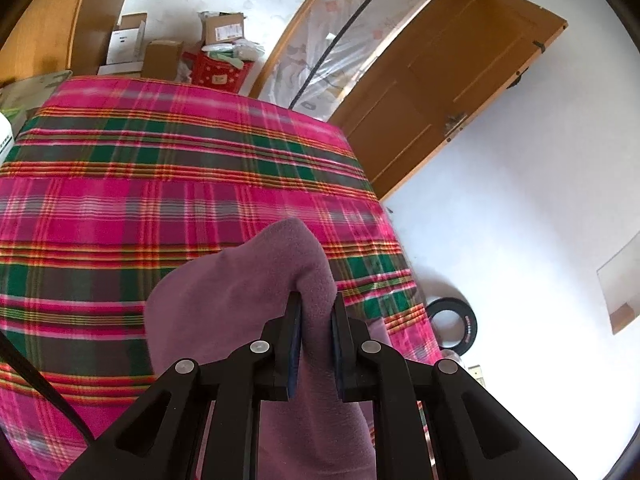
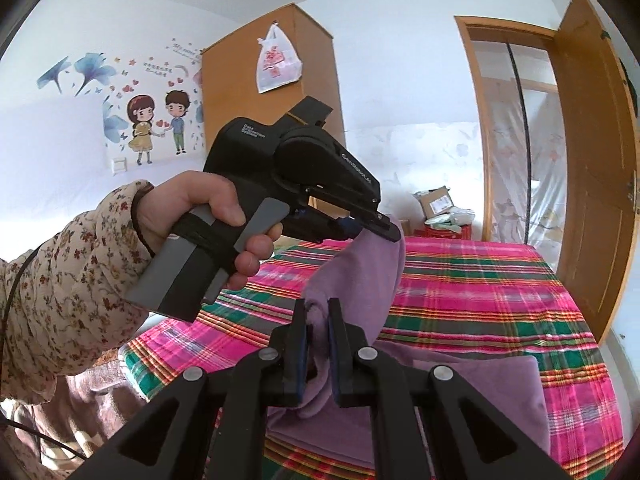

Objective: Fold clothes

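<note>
The purple fleece garment [image 2: 360,280] is lifted above the bed [image 2: 500,280], which is covered by a pink and green plaid cover. Both grippers hold it at its upper edge. The left gripper [image 1: 316,316] has its jaws almost closed, only as far apart as the folded fleece between them is thick, and the cloth bulges up over the tips. The right gripper [image 2: 318,320] is the same: its jaws are narrow and pinch a fold of the same garment.

In the right wrist view the left gripper [image 2: 386,232] is seen from the side, held by the person's left hand [image 2: 208,220] in a flowered sleeve [image 2: 72,264]. Between the two grips the upper edge of the fleece runs as a short slope, and the two grips are near each other. The lower part of the garment [image 2: 480,392] lies flat on the bed under the grippers, with a straight edge at its far side and right side.

The bed surface beyond the garment is wide and free up to its far edge [image 1: 192,84]. Behind this edge stand cardboard boxes [image 1: 224,30] and a red bag [image 1: 218,70]. At the right side the bed edge drops to a white floor [image 1: 520,260], where a black ring [image 1: 452,322] lies close to the bed. A wooden door [image 1: 452,92] stands open beyond the corner of the bed, and a wooden wardrobe [image 2: 272,100] stands at the wall.
</note>
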{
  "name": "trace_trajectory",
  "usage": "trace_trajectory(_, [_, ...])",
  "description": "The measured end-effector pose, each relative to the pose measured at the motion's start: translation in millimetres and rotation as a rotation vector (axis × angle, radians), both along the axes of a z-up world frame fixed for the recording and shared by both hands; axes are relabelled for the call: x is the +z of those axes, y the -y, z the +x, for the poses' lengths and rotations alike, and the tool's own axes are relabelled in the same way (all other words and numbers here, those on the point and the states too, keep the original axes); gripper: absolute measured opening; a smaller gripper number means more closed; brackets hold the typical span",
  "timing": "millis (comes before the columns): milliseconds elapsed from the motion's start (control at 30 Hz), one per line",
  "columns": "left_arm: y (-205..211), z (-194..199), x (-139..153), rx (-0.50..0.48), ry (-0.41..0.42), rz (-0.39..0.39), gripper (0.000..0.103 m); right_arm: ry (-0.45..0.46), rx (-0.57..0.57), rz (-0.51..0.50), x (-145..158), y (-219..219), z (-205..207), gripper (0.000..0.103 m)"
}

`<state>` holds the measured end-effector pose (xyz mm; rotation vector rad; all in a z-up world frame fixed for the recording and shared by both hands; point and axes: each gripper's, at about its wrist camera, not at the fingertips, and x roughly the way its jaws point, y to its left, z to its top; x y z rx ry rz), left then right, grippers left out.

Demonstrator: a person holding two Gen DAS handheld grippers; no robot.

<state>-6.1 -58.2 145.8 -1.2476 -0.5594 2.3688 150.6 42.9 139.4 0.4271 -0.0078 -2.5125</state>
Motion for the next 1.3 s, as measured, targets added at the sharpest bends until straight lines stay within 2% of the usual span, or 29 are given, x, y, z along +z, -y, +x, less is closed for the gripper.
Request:
trace_trajectory(433, [-36, -17, -12, -0.042, 0.038, 0.004, 0.014, 0.039, -0.066, -0.023, -8, -34, -4, 0.009])
trace_trajectory(1300, [-109, -48, -32, -0.113, 0.096, -0.051, 0.014, 0.097, -0.184, -0.087, -25, -95, -9, 0.009])
